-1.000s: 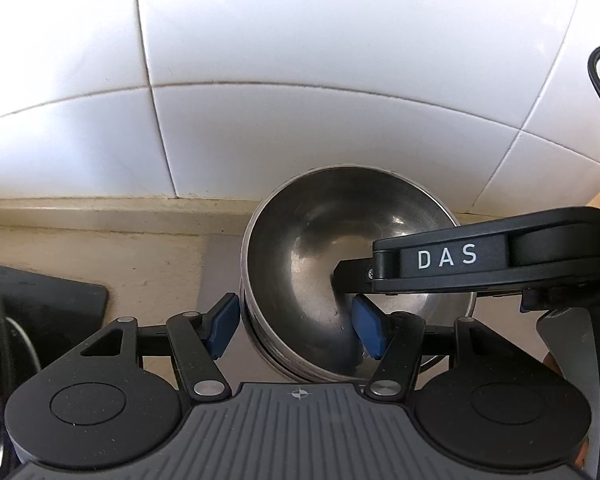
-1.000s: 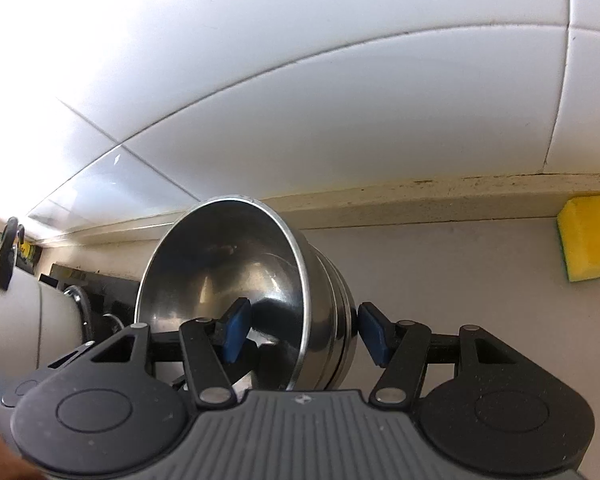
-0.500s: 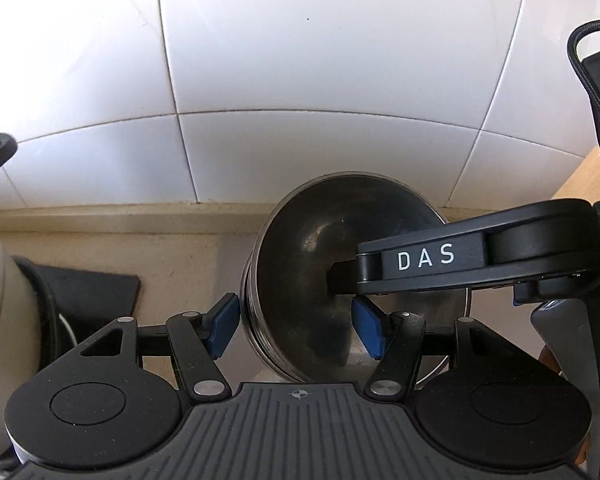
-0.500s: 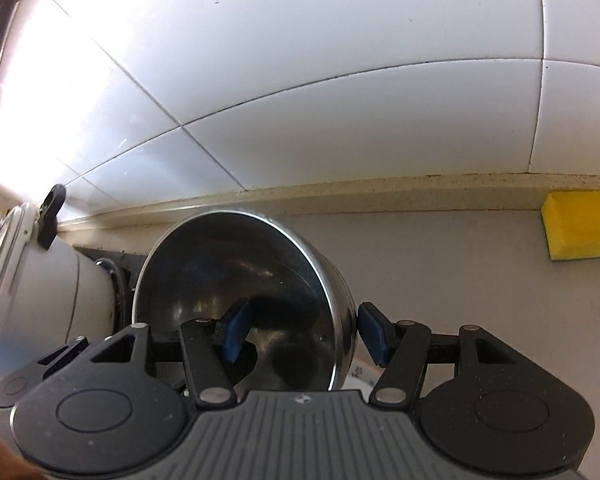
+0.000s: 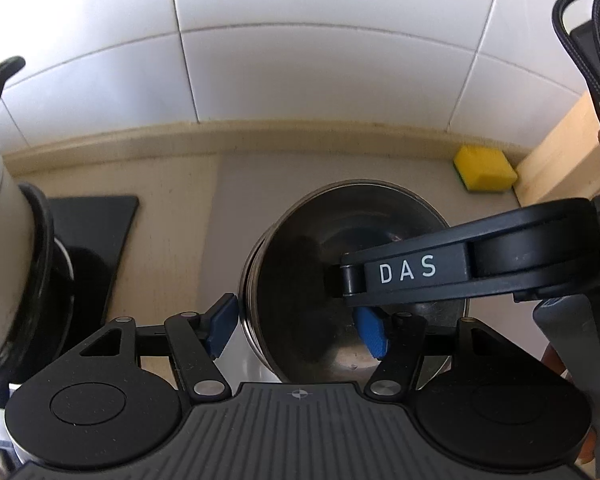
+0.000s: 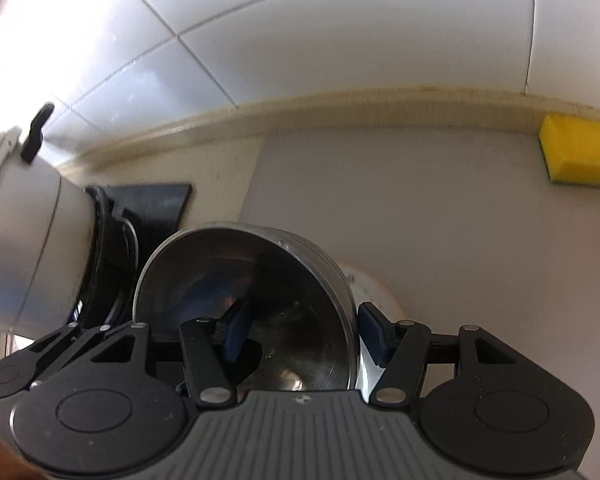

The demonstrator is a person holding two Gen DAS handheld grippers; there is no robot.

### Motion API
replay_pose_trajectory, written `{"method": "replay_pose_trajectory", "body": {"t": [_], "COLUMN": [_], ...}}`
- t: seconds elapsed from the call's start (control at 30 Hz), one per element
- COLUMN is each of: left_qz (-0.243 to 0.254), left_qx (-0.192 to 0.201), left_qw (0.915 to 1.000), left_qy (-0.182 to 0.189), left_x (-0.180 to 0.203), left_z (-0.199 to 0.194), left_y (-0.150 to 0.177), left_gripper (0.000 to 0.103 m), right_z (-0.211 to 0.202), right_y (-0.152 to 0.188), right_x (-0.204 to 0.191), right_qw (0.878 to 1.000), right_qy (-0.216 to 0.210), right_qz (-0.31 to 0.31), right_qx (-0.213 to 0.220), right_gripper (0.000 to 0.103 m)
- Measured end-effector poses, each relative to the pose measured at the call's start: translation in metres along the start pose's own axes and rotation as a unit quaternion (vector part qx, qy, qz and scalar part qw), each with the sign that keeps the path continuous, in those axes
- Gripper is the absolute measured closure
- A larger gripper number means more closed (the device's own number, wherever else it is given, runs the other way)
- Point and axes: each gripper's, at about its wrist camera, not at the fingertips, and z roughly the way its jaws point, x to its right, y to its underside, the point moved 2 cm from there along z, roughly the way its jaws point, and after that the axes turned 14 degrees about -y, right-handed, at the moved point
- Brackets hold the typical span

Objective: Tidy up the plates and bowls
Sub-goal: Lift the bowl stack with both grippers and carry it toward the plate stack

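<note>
Left gripper [image 5: 296, 326] set astride near-left wall of stacked steel bowls [image 5: 352, 280]: one blue pad [image 5: 220, 326] outside, just beside the wall with a thin sliver of gap, other pad [image 5: 374, 336] inside the top bowl. Not seen pressing metal, so spread rather than clamped. Right gripper [image 6: 306, 332] likewise astride the opposite wall: left pad [image 6: 236, 330] down inside the bowl, right pad [image 6: 374, 338] outside beside the rim, gap visible, also spread. In left view, right gripper's finger marked DAS [image 5: 452, 270] reaching across into the bowl from the right

Two-sided hold probably chosen because stack is several nested bowls, heavy and slippery; straddling opposite walls keeps it level and stops nested ones sliding apart. Bowls tilted, mouth toward both cameras, between the two grippers, hard up against both sets of fingers

Beyond right pad, pale round plate [image 6: 376, 292] under and behind the stack; contact not clear. Further out: grey counter [image 6: 440, 208], yellow sponge [image 6: 576, 156] far right at the wall, white appliance [image 6: 24, 240] and black mat [image 5: 96, 224] to the left, white tiles [image 5: 300, 60] behind
</note>
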Motion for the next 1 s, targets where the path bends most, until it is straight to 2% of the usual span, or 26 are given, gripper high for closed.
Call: {"method": "replay_pose_trajectory", "body": {"t": [0.13, 0.23, 0.37, 0.57, 0.87, 1.0], "left_qz": [0.002, 0.005, 0.0, -0.005, -0.001, -0.021], "left_qx": [-0.014, -0.01, -0.016, -0.029, -0.02, -0.048], "left_qw": [0.9999, 0.9999, 0.9999, 0.9993, 0.9998, 0.9982], "left_qy": [0.0, -0.011, -0.001, 0.021, 0.005, 0.028], "left_x": [0.0, 0.003, -0.002, -0.008, -0.016, -0.025], "left_z": [-0.003, -0.007, -0.008, -0.005, 0.012, 0.018], "left_y": [0.01, 0.016, 0.016, 0.007, -0.004, -0.007], "left_gripper": [0.038, 0.037, 0.036, 0.036, 0.036, 0.036], "right_z": [-0.002, -0.001, -0.002, 0.008, 0.018, 0.022], "right_y": [0.012, 0.018, 0.021, 0.014, -0.001, -0.005], "right_x": [-0.004, -0.008, -0.011, -0.01, -0.021, -0.022], "right_qw": [1.0, 0.999, 0.999, 0.999, 0.997, 0.997], "right_qy": [0.009, 0.019, 0.022, 0.026, 0.047, 0.05], "right_qz": [-0.013, -0.025, -0.03, -0.023, -0.04, -0.045], "right_qx": [-0.02, -0.026, -0.031, -0.037, -0.035, -0.042], "right_gripper": [0.064, 0.064, 0.064, 0.064, 0.065, 0.065]}}
